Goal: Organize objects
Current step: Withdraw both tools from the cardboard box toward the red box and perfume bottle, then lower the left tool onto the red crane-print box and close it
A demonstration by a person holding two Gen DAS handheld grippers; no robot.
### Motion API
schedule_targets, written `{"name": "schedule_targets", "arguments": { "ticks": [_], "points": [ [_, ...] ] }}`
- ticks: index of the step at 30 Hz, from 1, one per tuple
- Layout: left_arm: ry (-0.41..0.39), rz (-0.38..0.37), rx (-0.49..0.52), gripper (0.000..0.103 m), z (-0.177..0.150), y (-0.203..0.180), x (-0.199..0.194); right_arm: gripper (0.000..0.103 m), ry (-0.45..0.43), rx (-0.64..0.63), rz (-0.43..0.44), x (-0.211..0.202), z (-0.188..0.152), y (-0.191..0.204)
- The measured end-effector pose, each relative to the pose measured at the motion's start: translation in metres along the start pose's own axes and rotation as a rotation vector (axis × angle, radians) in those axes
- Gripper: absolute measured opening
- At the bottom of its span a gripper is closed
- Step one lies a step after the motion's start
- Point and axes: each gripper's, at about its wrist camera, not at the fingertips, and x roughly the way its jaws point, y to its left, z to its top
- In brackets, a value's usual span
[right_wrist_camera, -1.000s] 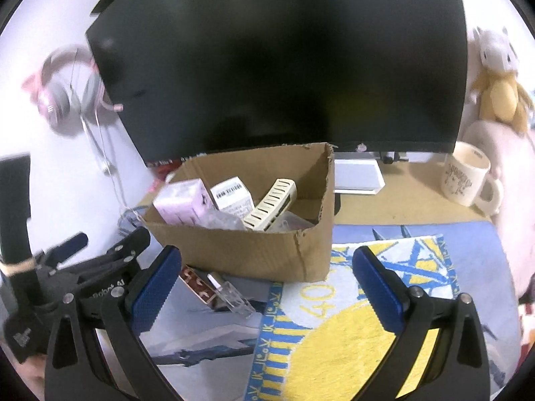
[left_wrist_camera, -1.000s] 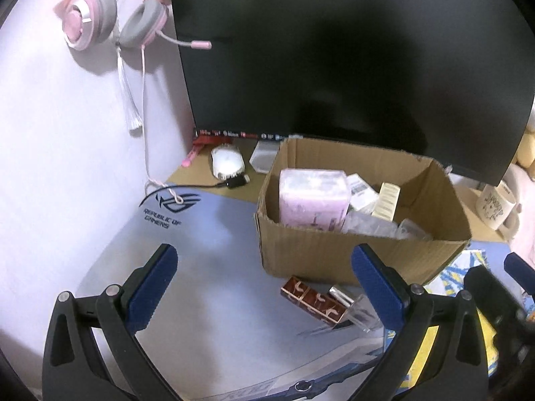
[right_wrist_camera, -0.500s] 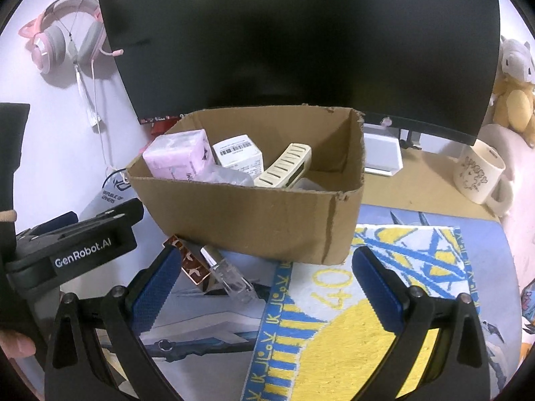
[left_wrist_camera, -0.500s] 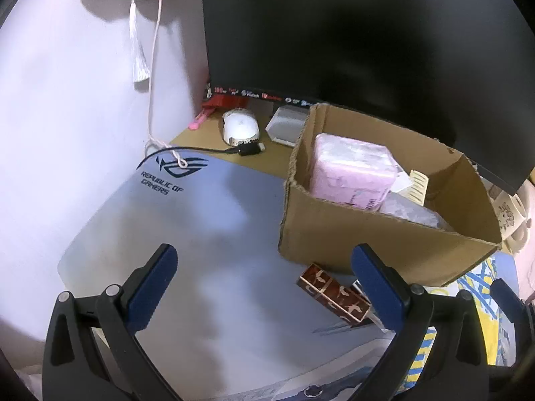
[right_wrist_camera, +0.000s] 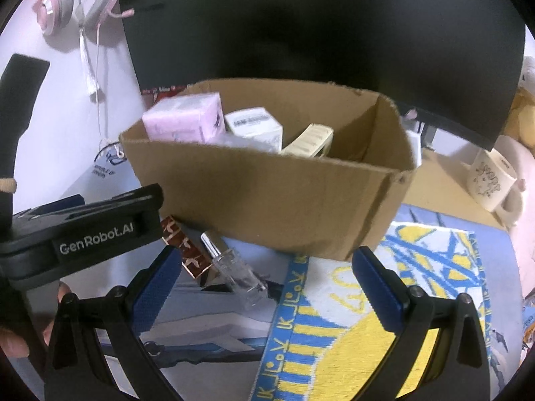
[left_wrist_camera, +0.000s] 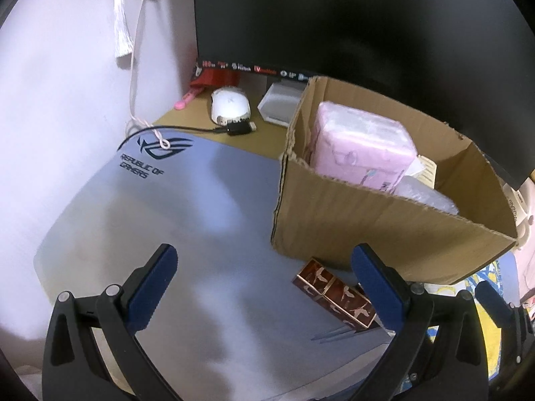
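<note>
Cardboard box (right_wrist_camera: 267, 197) is seen standing on the desk in front of a dark monitor (right_wrist_camera: 317, 26), its front lower edge on the grey desk mat (left_wrist_camera: 167, 220). Inside it a pink wrapped pack (left_wrist_camera: 361, 147) is stood at the left end, with a white barcoded carton (right_wrist_camera: 254, 127) and a cream ribbed piece (right_wrist_camera: 309, 142) beside it. Just in front of the box, on the mat, a brown patterned slim box (left_wrist_camera: 336, 292) and a clear bottle with a silver cap (right_wrist_camera: 234, 267) are laid side by side, touching. The left gripper (left_wrist_camera: 264, 284) is held with its jaws spread wide and nothing between them, the brown box near its right finger. The right gripper (right_wrist_camera: 264, 284) is likewise spread and unloaded, above the clear bottle and a blue and yellow cloth (right_wrist_camera: 367, 320). A cream mug (right_wrist_camera: 491, 180) is seen well apart at the right.
</note>
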Motion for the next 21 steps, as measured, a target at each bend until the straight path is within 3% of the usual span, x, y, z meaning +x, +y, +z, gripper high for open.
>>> {"name": "schedule_targets", "arguments": {
  "ticks": [4, 21],
  "points": [
    [0.024, -0.031, -0.020, 0.103, -0.001, 0.003, 0.009, 0.103, 0.040, -0.013, -0.011, 0.010, -0.003, 0.004],
    [0.103, -0.030, -0.017, 0.103, -0.011, 0.001, 0.034, 0.103, 0.084, -0.052, 0.012, 0.023, -0.008, 0.011]
  ]
}}
